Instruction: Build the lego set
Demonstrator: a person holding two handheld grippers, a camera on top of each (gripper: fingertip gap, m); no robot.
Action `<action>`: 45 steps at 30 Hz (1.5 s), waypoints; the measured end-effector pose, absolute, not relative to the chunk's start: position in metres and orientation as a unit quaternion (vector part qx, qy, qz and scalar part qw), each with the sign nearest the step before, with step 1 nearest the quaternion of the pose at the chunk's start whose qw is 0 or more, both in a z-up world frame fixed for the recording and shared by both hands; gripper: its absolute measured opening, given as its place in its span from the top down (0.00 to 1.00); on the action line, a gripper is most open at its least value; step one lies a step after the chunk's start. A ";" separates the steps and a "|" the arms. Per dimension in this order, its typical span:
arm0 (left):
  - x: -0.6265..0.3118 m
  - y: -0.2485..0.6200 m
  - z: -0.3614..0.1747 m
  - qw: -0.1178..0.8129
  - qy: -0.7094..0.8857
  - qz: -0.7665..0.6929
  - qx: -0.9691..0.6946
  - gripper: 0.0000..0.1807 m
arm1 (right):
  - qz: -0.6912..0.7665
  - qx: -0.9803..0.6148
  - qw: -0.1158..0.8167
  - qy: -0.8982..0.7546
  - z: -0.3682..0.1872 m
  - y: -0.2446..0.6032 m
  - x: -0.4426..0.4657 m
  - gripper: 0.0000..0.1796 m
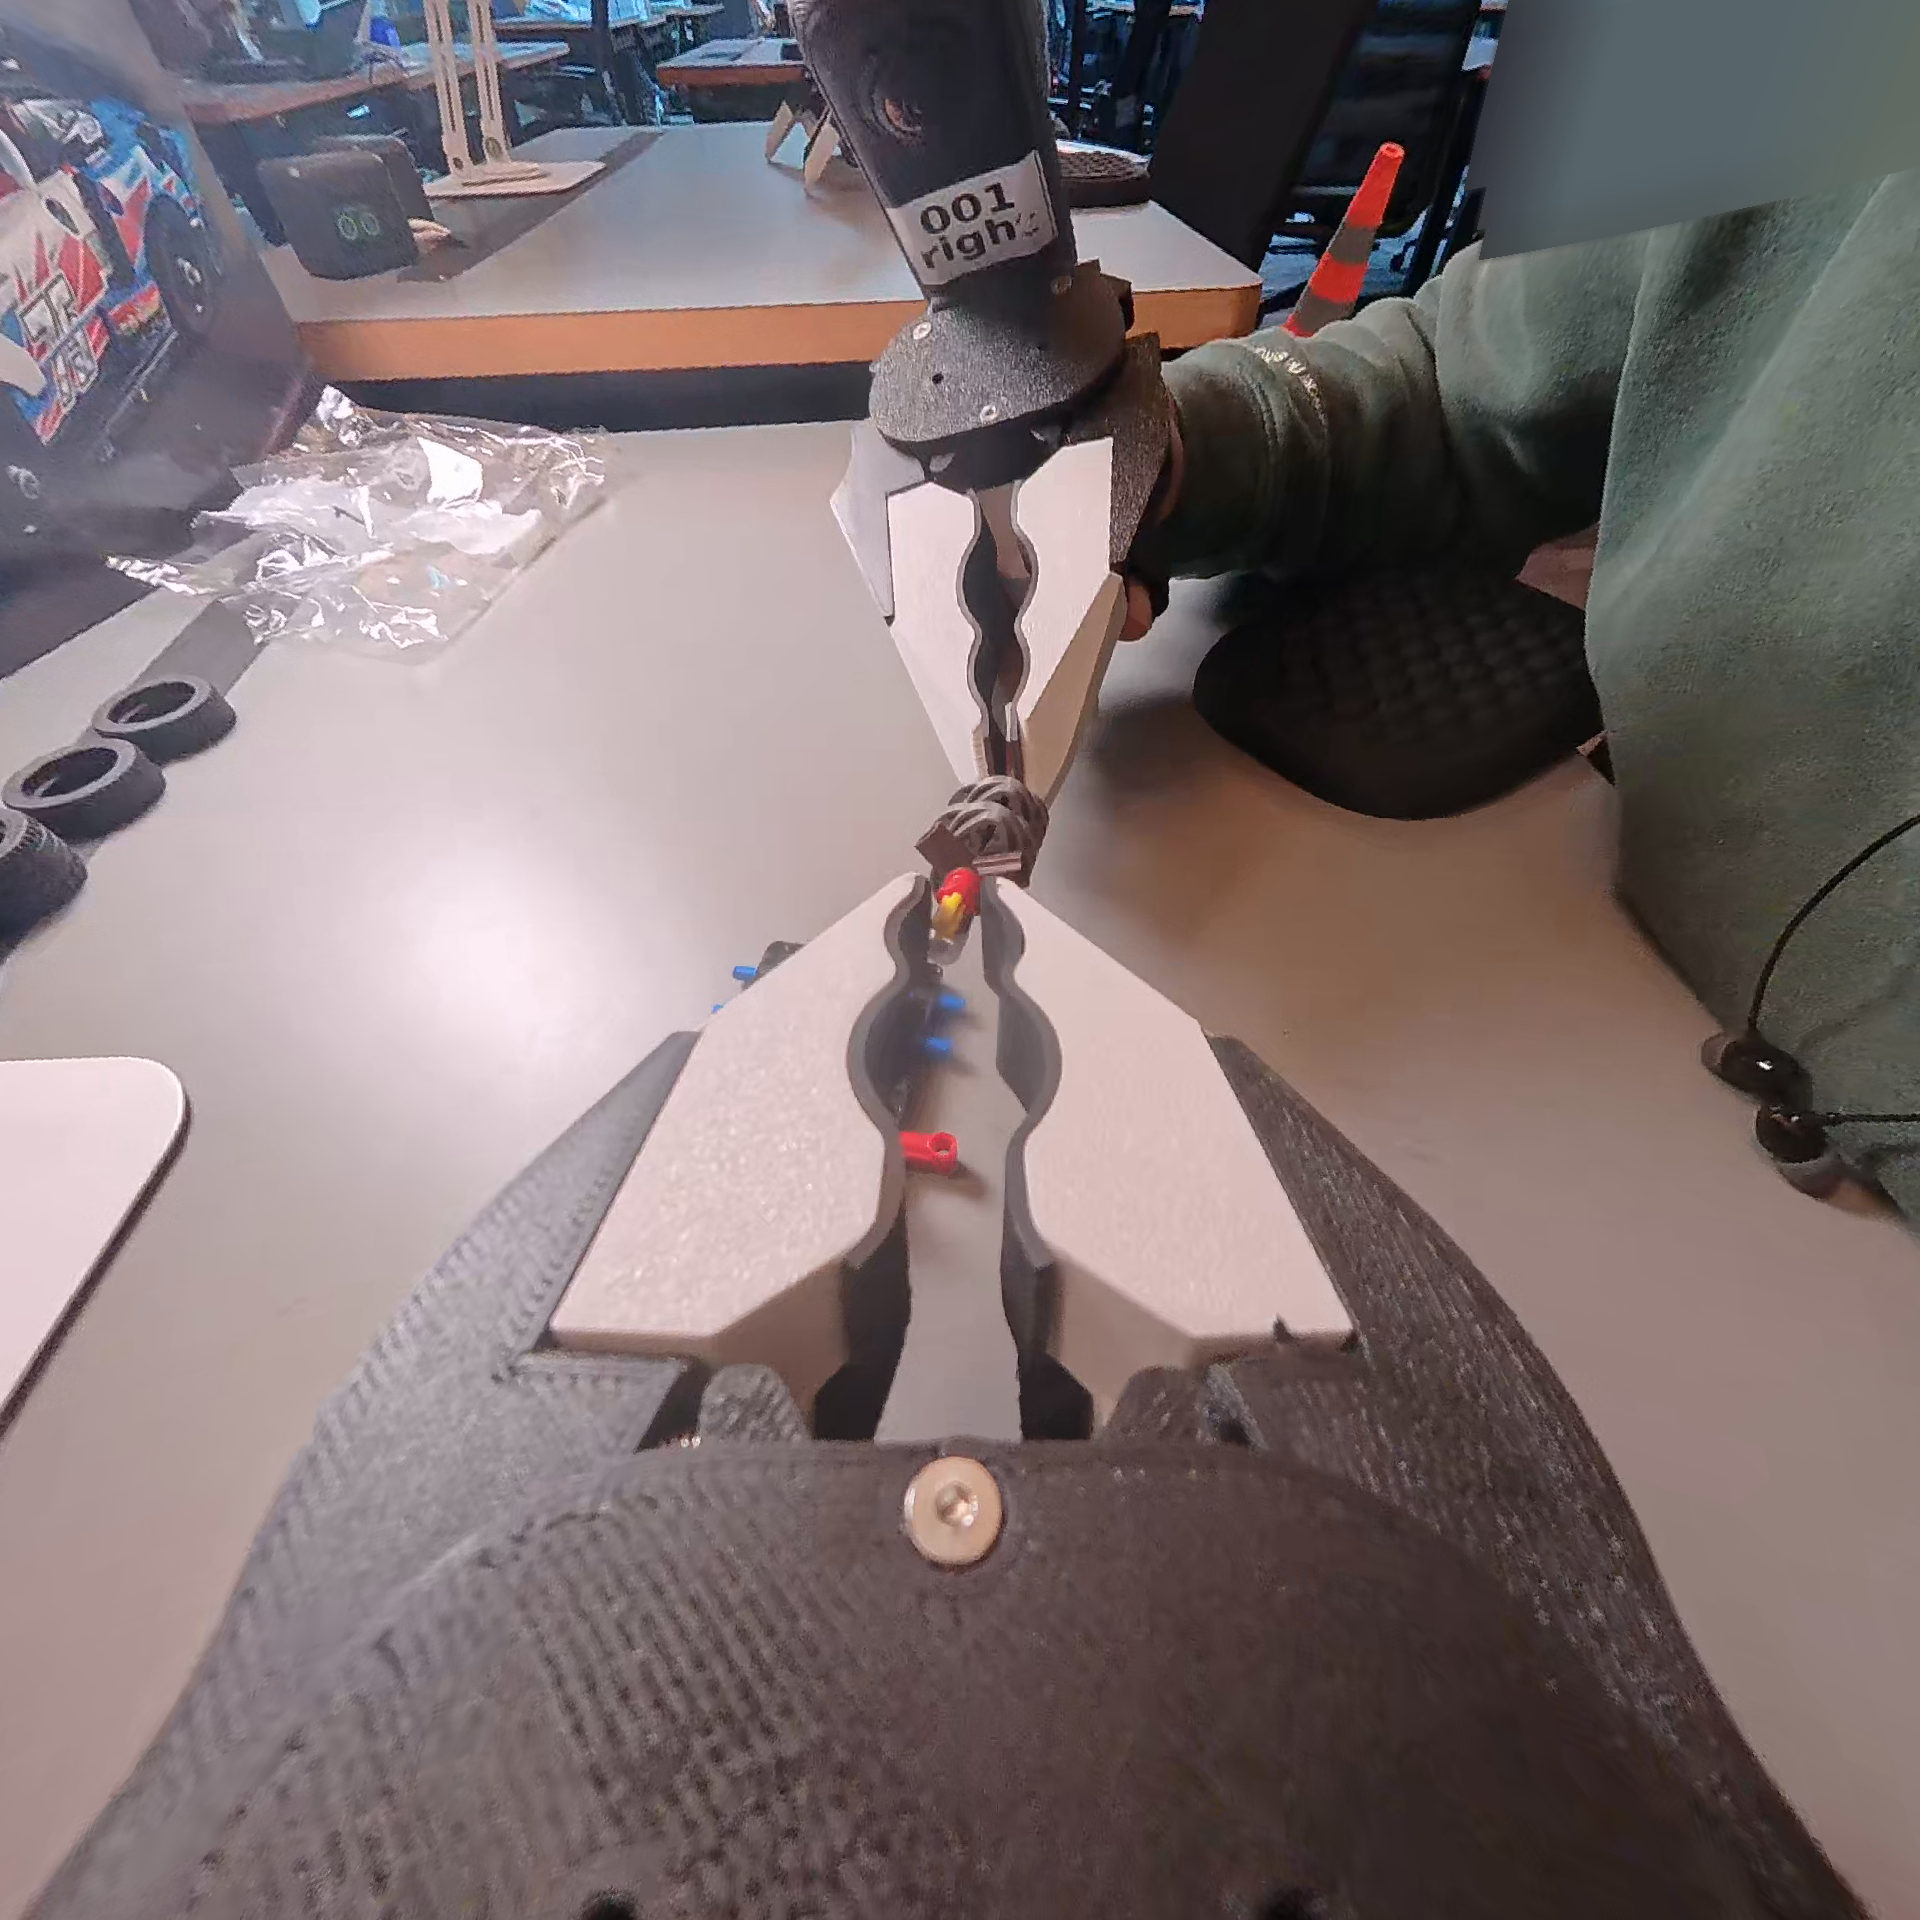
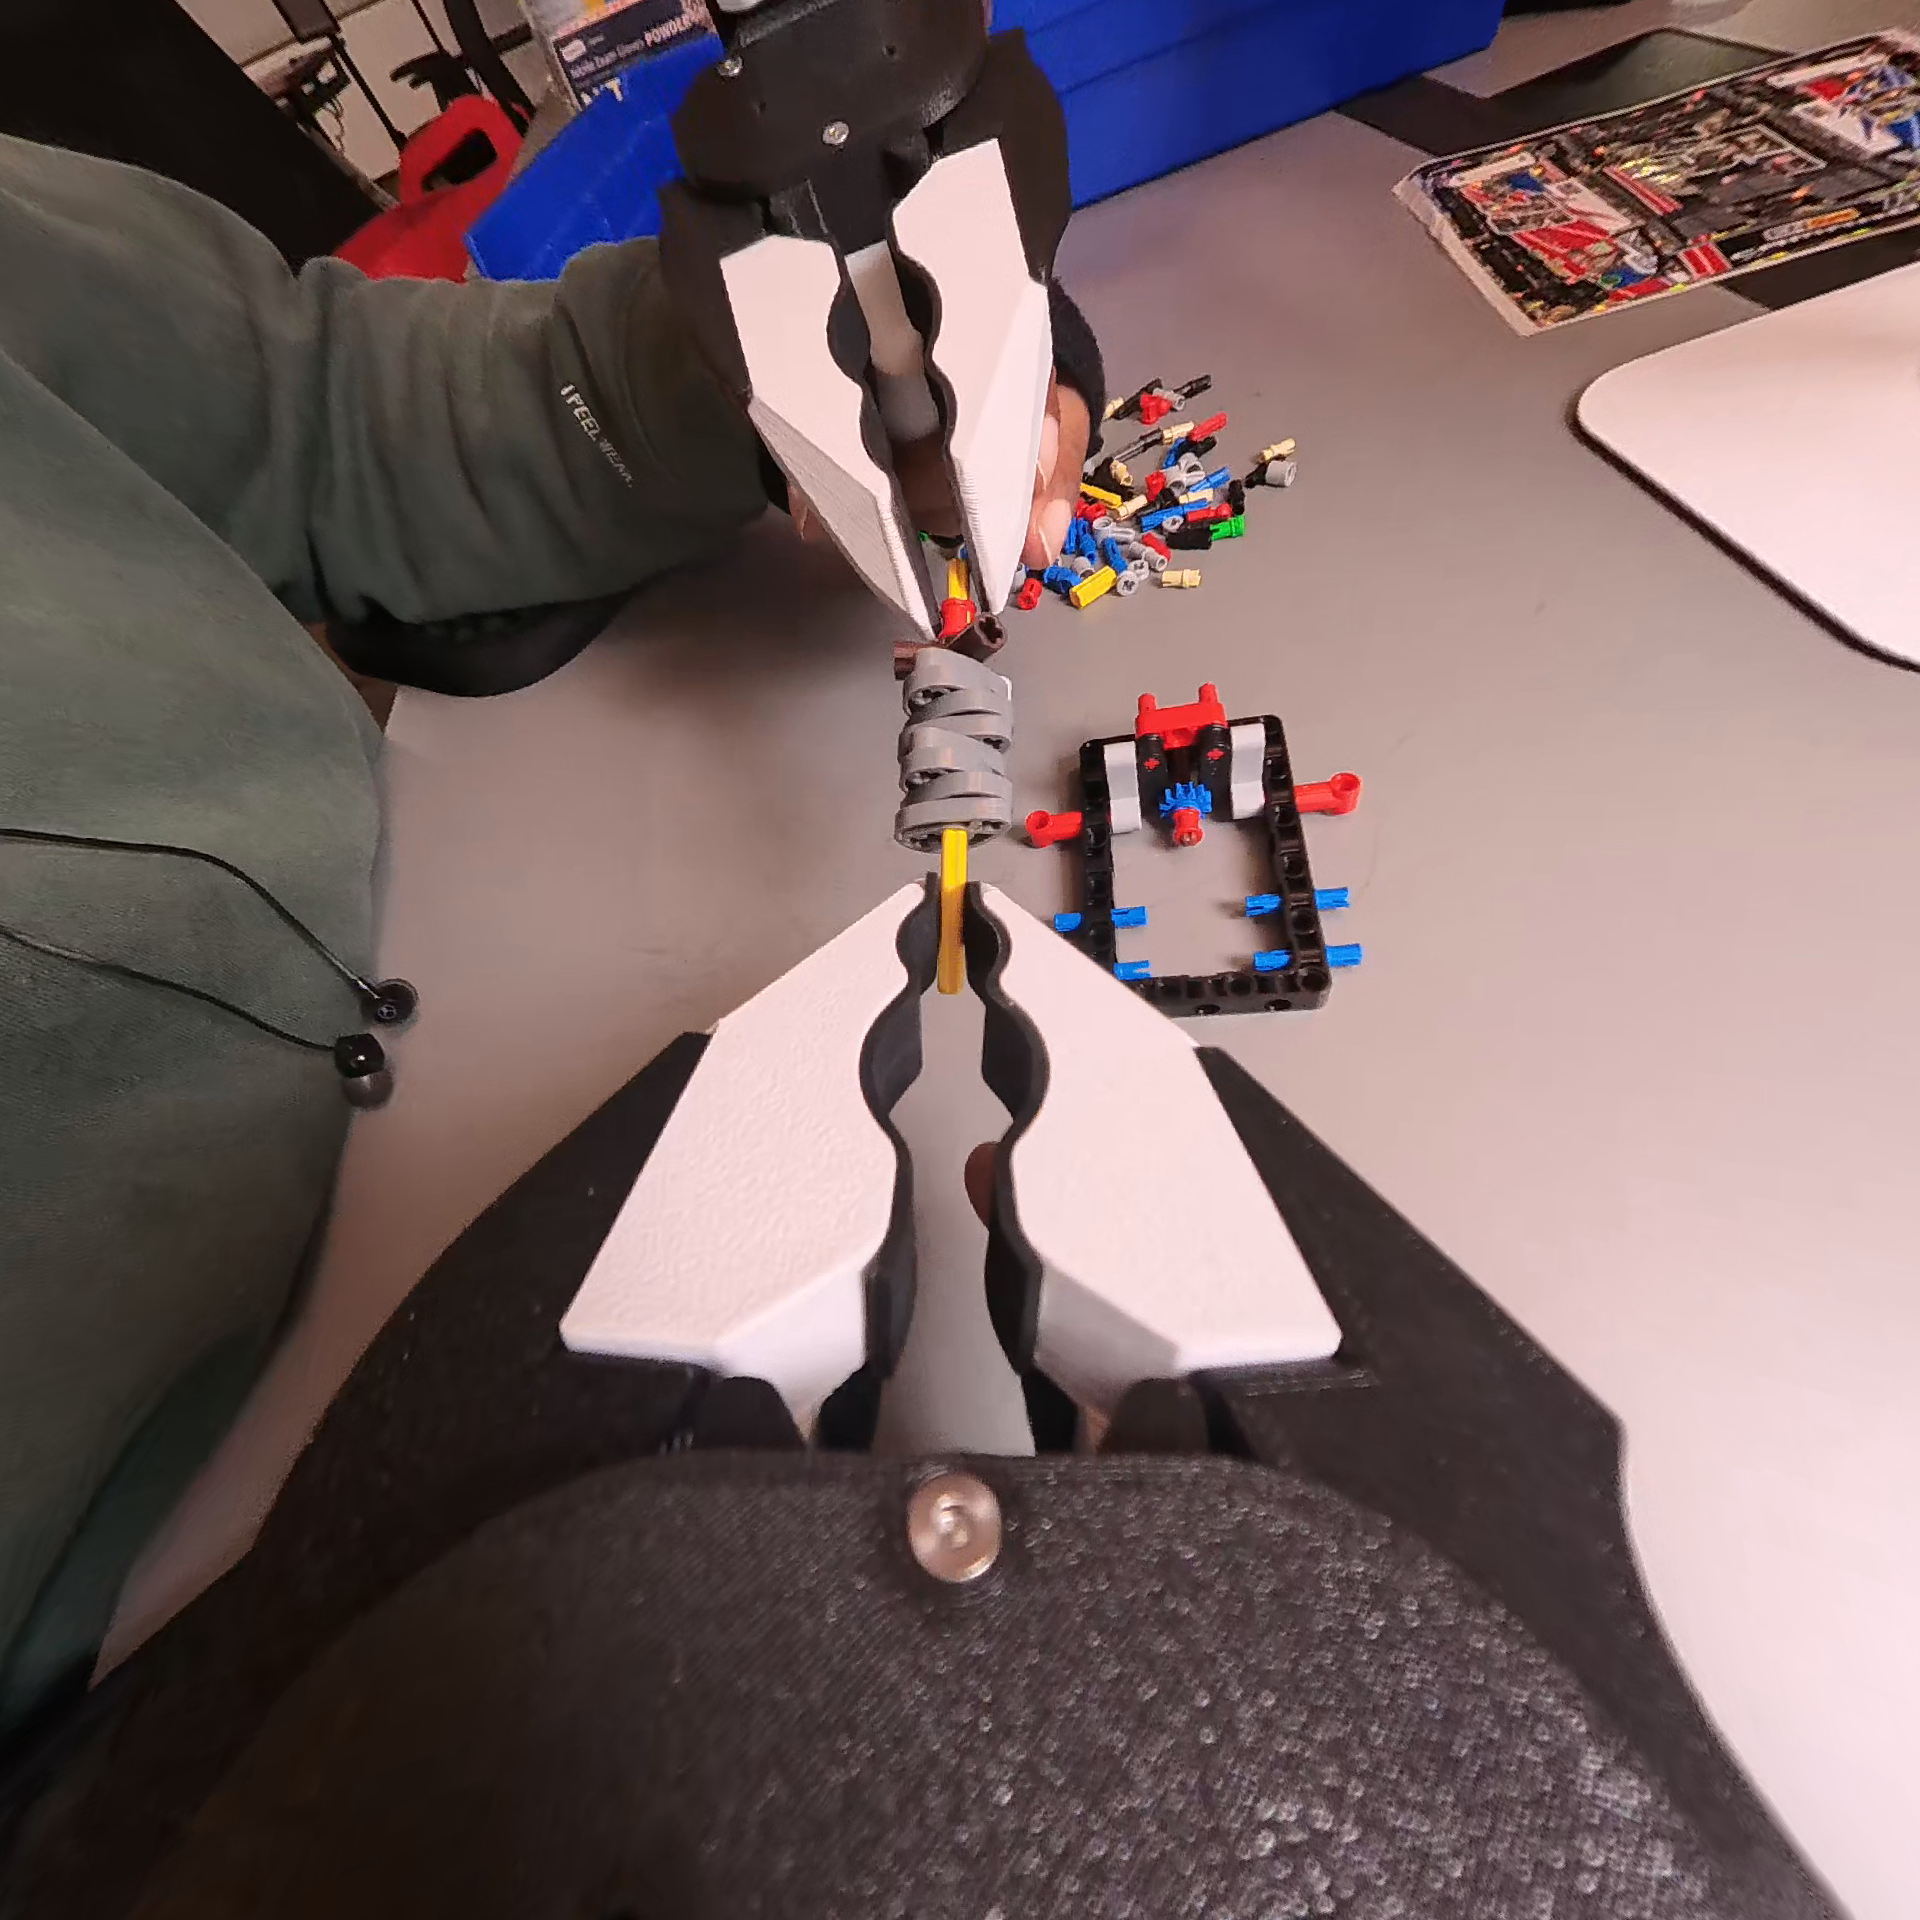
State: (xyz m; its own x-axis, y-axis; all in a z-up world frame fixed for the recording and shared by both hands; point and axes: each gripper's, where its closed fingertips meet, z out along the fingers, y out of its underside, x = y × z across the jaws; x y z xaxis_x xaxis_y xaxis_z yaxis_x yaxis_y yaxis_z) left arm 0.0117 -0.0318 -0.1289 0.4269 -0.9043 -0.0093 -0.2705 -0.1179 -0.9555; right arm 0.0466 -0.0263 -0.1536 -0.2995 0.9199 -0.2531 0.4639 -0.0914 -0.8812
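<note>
Holding the thin yellow plastic axle with its stack of grey ridged lego discs in the air over the grey worktop, I judge it light, stiff and slick, best pinched on the bare axle ends. My right gripper is clamped on the near end, and my left gripper is narrow around the far end, at a red bush and a brown connector. Beside it lies the black rectangular lego frame, then a heap of small coloured pins.
</note>
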 end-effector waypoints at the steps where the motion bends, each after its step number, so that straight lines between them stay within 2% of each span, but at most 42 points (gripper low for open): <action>1: 0.012 -0.032 -0.129 0.504 0.437 -0.310 -0.677 0.95 | 0.496 -0.546 0.229 -0.636 -0.154 -0.027 0.047 0.99; 8: 0.016 -0.038 -0.136 0.491 0.485 -0.261 -0.675 0.98 | 0.487 -0.542 0.220 -0.648 -0.160 -0.031 0.048 0.99; 18: 0.017 -0.043 -0.141 0.487 0.543 -0.185 -0.659 0.96 | 0.510 -0.535 0.205 -0.641 -0.157 -0.034 0.050 0.99; 36: 0.015 -0.051 -0.151 0.451 0.566 -0.181 -0.666 0.97 | 0.528 -0.526 0.191 -0.639 -0.159 -0.040 0.050 0.99; 43: 0.012 -0.047 -0.144 0.469 0.525 -0.232 -0.672 0.97 | 0.535 -0.500 0.245 -0.635 -0.149 -0.036 0.047 0.99; 45: 0.011 -0.047 -0.140 0.476 0.507 -0.259 -0.671 0.97 | 0.543 -0.478 0.277 -0.632 -0.139 -0.036 0.046 0.95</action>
